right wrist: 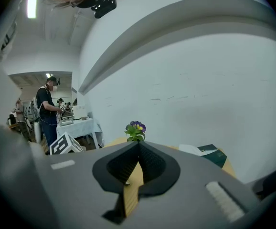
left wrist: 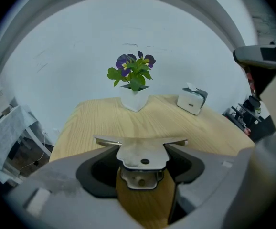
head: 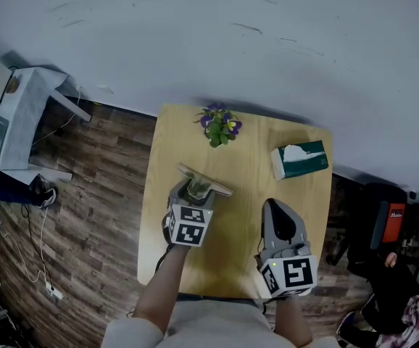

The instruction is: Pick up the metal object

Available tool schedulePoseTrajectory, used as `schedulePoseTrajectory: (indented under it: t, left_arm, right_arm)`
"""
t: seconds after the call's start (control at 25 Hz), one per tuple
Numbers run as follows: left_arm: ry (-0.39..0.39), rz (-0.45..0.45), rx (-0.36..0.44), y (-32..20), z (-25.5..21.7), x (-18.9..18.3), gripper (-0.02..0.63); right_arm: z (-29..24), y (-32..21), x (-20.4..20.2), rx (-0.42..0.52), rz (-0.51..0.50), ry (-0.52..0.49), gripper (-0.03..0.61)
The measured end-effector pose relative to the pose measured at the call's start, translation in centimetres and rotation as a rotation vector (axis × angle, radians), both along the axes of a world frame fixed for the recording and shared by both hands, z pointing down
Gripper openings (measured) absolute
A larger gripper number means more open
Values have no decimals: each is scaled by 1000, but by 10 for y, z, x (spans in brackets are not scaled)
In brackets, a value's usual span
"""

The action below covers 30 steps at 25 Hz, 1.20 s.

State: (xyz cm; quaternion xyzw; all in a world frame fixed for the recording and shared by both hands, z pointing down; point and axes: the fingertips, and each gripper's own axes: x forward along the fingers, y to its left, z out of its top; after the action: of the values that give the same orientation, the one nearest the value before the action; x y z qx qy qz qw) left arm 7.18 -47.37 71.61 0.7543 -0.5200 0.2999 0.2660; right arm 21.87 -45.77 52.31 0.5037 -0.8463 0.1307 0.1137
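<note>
The metal object [head: 204,182] is a flat T-shaped steel bracket with a hole [left wrist: 143,152]. It lies at the middle of the wooden table [head: 249,194]. My left gripper [head: 193,193] points down at it, and in the left gripper view [left wrist: 142,149] both jaws stand against the sides of the bracket's stem, the crossbar lying beyond the tips. My right gripper [head: 278,209] hovers over the table's near right part, apart from the bracket, with its jaws together and nothing between them [right wrist: 138,144].
A small potted plant with purple flowers [head: 220,125] stands at the table's far edge, and a green tissue box [head: 300,159] sits at the far right. A white wall rises behind. Wooden floor and a white side table [head: 21,114] lie to the left.
</note>
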Motion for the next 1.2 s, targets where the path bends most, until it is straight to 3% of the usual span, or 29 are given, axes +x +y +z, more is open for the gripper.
schedulePoseTrajectory:
  t: [0.56, 1.2]
  left_arm:
    - [61, 69, 127, 18, -64, -9, 304]
    - [122, 146, 319, 59, -170, -32, 304]
  right_arm:
    - [-22, 19, -40, 43, -38, -1, 2]
    - [-76, 72, -54, 154, 70, 9, 2]
